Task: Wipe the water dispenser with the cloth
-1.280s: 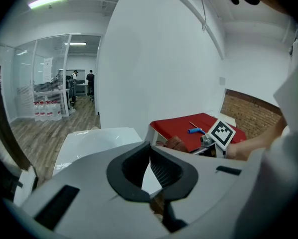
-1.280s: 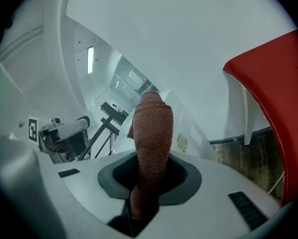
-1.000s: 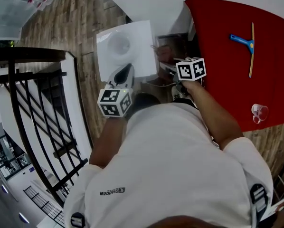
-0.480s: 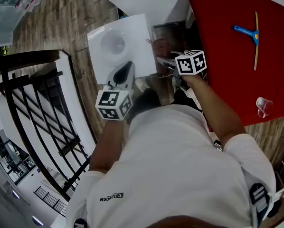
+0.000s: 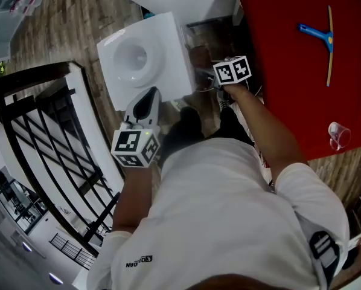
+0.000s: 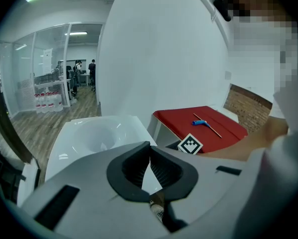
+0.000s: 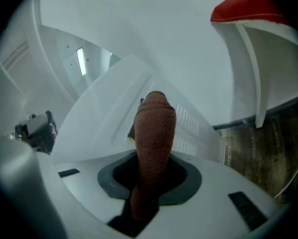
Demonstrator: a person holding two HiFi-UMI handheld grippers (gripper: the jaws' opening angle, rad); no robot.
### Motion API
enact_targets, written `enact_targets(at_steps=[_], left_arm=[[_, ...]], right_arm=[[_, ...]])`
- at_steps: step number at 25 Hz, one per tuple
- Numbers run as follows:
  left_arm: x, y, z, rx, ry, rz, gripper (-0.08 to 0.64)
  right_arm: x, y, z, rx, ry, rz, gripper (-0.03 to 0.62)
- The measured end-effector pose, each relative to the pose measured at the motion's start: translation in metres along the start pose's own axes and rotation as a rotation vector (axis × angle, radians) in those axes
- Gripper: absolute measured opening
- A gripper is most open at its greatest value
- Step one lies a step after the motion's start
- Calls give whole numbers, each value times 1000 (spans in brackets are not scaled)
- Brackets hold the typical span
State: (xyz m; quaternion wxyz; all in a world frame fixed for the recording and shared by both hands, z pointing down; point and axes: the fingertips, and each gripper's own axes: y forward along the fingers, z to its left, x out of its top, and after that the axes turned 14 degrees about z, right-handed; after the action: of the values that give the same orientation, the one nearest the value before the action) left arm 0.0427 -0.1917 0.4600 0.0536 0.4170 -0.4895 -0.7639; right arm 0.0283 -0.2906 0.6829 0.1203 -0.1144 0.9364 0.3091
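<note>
Water dispenser point(image 5: 145, 56) stands left of worktop point(image 5: 289, 71), railing point(image 5: 41, 150) on its other side. Squeegee point(image 5: 322, 38) and cup point(image 5: 339, 135) on worktop, well apart. Left gripper point(image 5: 149, 98) before dispenser; right gripper point(image 5: 206, 80) with cloth point(image 7: 155, 123) between dispenser and worktop.

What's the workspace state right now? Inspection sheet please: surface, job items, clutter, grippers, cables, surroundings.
Surface: wooden floor; red table at the right.
Job's things: white water dispenser on the floor; brown cloth pointed at its side panel, contact cannot be told.
Clutter: blue squeegee and clear cup, apart on the table.
Grippers: left gripper shut, nothing between its jaws, by the dispenser's top edge; right gripper shut on the cloth.
Cables: nothing seen for certain.
Surroundings: black railing, white wall, glass-walled office beyond.
</note>
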Motion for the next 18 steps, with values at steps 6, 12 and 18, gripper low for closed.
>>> enact_targets(at_steps=[6, 12, 18], left_arm=[[-1, 2, 9, 14, -33, 12, 0], [9, 0, 10, 29, -6, 2, 0], [7, 3, 11, 31, 8, 23, 0]], right_arm=[[-6, 30, -43, -53, 20, 38, 84], [-19, 59, -84, -107, 92, 113, 84], [-30, 74, -117, -132, 155, 161, 84]])
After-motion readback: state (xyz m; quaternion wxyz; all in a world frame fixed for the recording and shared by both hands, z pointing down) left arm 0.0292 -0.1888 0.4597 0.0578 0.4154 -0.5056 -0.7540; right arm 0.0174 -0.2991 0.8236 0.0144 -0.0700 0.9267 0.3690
